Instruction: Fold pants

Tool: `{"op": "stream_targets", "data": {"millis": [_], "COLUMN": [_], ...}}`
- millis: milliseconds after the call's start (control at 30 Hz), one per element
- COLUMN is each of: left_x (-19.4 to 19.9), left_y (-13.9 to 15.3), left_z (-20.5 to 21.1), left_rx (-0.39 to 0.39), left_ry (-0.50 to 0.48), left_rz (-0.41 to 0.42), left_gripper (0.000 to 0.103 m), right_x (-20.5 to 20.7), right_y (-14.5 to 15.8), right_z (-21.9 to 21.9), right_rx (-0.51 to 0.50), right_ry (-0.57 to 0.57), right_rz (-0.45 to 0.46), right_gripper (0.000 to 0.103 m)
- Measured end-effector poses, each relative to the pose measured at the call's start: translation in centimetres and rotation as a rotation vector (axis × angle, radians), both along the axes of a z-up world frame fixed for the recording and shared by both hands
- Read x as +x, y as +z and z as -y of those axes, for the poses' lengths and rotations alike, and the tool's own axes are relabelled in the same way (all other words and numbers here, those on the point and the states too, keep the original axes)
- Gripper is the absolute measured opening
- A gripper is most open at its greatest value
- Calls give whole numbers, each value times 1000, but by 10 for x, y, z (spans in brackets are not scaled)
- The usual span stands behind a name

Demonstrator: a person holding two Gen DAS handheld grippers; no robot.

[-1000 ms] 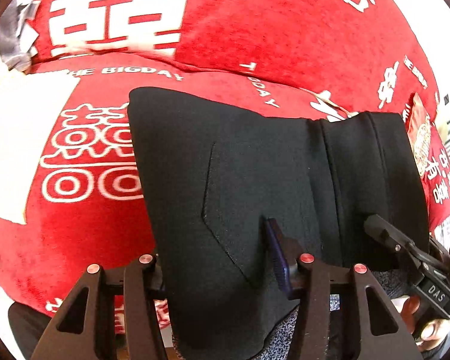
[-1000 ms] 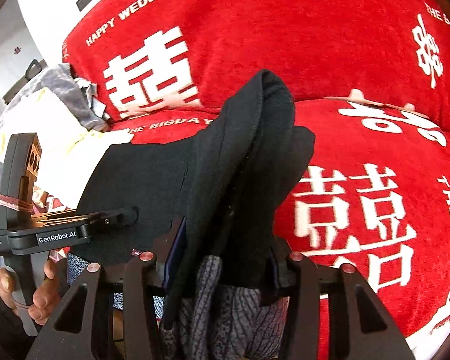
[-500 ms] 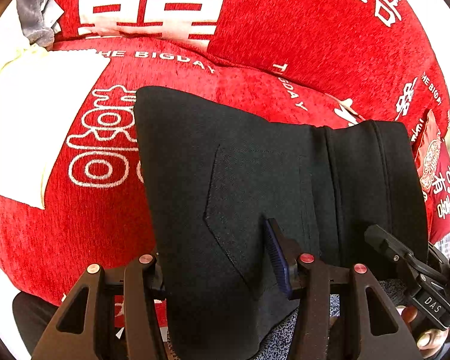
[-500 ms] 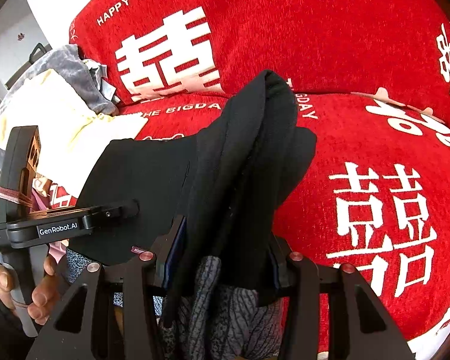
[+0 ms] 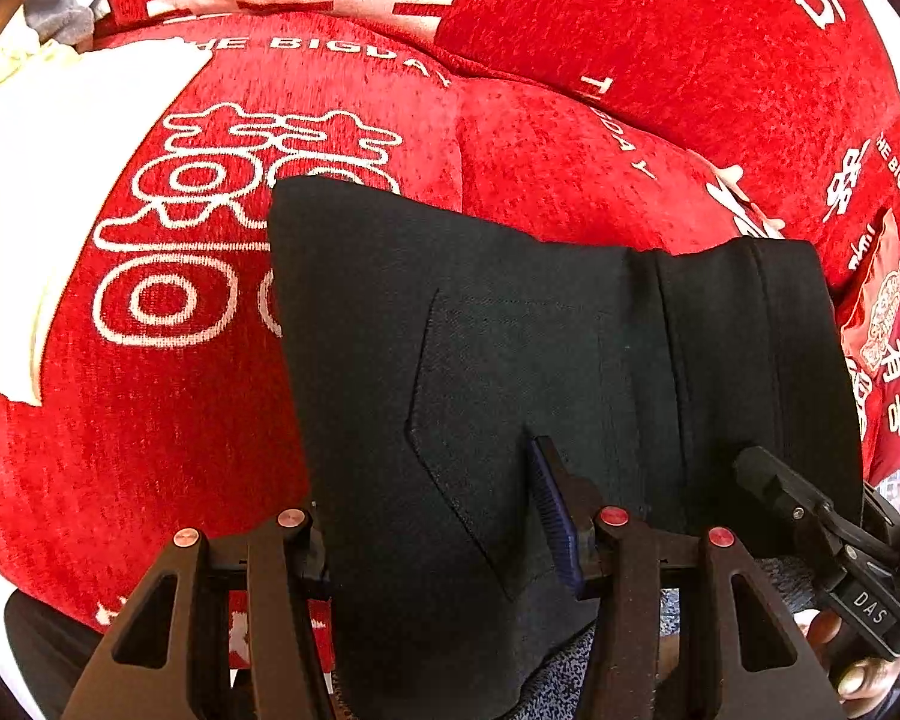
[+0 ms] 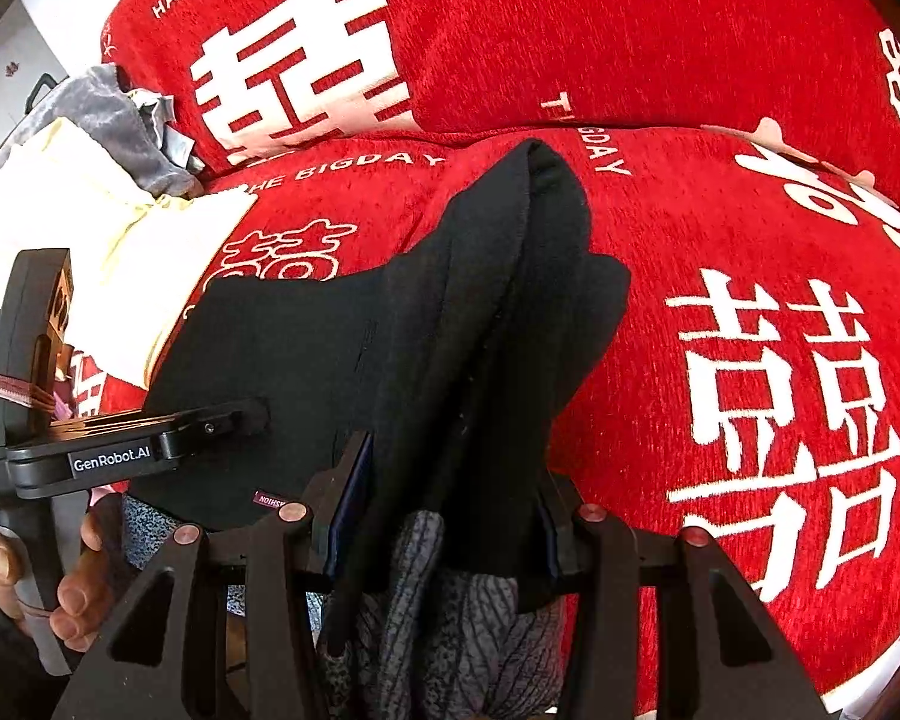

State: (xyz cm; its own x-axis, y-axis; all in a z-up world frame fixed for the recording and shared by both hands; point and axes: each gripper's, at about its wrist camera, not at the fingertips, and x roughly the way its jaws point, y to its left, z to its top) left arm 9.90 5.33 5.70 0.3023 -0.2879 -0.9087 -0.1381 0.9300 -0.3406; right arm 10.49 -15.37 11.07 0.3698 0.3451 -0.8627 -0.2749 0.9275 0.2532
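Red chenille sofa cover (image 5: 510,138), white woven characters; left tool (image 5: 444,534) pinching flat black pants (image 5: 510,360); right tool (image 6: 444,534) pinching their thick bunched folds (image 6: 510,300).

Over the last second I brought both hands lower and closer to the red sofa cover (image 5: 150,420). In my left wrist view the black pants (image 5: 510,360) have sunk in the frame; their far edge now sits lower, and more of the seat cushion's printed characters shows above it. The white cloth (image 5: 60,180) has spread wider at the left. In my right wrist view the bunched fold of pants (image 6: 510,300) has also dropped, and the backrest lettering (image 6: 306,78) has slid down and looms larger.
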Motion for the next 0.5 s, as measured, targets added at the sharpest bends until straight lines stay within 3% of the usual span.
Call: {"op": "stream_targets", "data": {"millis": [200,267,367,500], "left_x": [2,-1,-1,-3], "left_y": [-11,-10,-12,-11], "left_z": [-5,-6,-8,-7], "left_rx": [-42,-39,-16,-1], "left_ry": [8,3,15,15], "left_rz": [-18,-11,-17,-6], "left_gripper": [57,60,73,74], "right_x": [6,7,8,9], "right_y": [-9,-14,-21,-27], "right_z": [5,9,15,17], "right_rx": [-6,-1,12,6], "right_ry": [-14,-28,-49,-65], "right_rz": [-16,-25,-39,-47], "right_gripper": [54,57,61,69]}}
